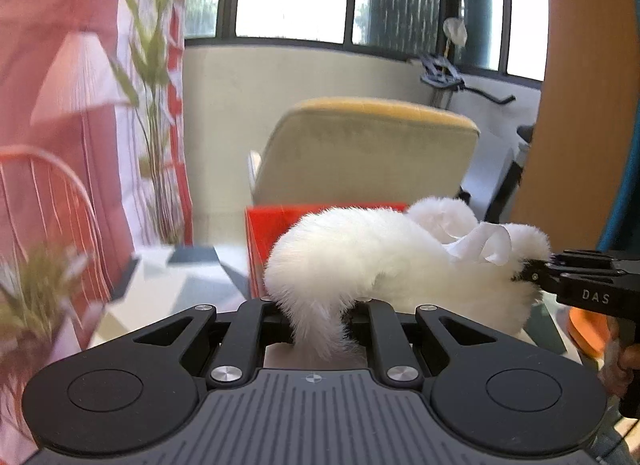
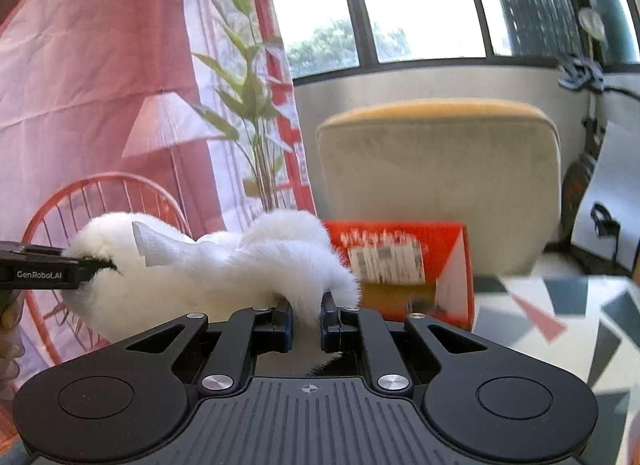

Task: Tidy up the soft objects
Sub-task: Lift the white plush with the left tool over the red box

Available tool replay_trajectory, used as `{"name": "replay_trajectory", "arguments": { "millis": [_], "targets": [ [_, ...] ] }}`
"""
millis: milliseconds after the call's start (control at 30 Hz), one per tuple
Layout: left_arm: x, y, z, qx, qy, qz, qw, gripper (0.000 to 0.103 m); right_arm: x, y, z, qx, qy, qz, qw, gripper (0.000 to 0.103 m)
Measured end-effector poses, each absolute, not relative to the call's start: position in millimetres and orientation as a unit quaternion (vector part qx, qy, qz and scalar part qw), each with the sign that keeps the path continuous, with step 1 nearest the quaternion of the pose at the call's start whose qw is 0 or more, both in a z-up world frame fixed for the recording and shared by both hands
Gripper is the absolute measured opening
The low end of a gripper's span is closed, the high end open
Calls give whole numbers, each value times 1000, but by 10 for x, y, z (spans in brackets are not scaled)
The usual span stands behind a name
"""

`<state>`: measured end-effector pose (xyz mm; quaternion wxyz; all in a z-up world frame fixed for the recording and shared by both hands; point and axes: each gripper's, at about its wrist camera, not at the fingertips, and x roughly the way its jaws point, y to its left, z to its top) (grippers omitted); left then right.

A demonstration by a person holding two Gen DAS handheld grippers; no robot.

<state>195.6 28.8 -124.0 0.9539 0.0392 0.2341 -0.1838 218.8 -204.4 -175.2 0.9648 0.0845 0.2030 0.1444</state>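
Note:
A white fluffy plush toy (image 1: 380, 249) with a white fabric tag (image 1: 480, 241) hangs stretched between both grippers above the table. My left gripper (image 1: 316, 315) is shut on a furry end of it at the bottom of the left wrist view. My right gripper (image 1: 520, 273) comes in from the right edge, shut on the toy's other end. In the right wrist view the same plush toy (image 2: 240, 265) is pinched by my right gripper (image 2: 306, 317) close to the camera. The left gripper (image 2: 106, 265) grips it from the left edge.
An orange-red box (image 2: 448, 249) stands just behind the toy on a table with a geometric pattern (image 2: 560, 305). Behind it is a beige armchair (image 2: 436, 177). A red wire chair (image 2: 100, 193), a plant (image 2: 248, 105) and pink curtains are on the left.

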Motion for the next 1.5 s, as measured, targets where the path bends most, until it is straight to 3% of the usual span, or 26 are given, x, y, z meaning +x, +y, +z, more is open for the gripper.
{"name": "replay_trajectory", "arguments": {
  "millis": [300, 667, 1067, 1500],
  "targets": [
    [2249, 189, -931, 51, 180, -164, 968, 15, 2613, -2001, -1355, 41, 178, 146, 972, 11],
    [3067, -137, -927, 46, 182, -150, 971, 15, 3458, -2203, -1286, 22, 211, 128, 969, 11],
    [4175, -383, -1602, 60, 304, -156, 938, 15, 4589, -2300, -2105, 13, 320, 103, 942, 11],
    [4512, -460, -1865, 84, 355, -167, 916, 15, 5020, -2247, -2514, 12, 376, 86, 923, 11]
  ]
}}
